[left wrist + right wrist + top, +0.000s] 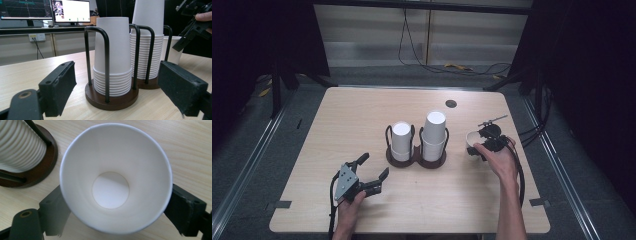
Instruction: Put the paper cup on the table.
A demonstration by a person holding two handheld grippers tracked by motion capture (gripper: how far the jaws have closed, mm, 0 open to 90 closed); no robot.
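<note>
At the left, the left gripper (pixel 373 170) rests on the pale wooden table (pixel 337 120), jaws spread, holding nothing. In the middle stands a dark two-post rack (pixel 416 156) with stacked white paper cups. At right, the right gripper (pixel 476 148) grasps a single upright white paper cup (pixel 472 137) beside the rack.

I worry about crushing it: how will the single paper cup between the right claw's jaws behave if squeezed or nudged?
The paper cup looks thin-walled and empty, so probably very light and easily dented by the right claw. It stands upright on its narrow base, so a sideways nudge would likely tip or slide it on the table.
</note>
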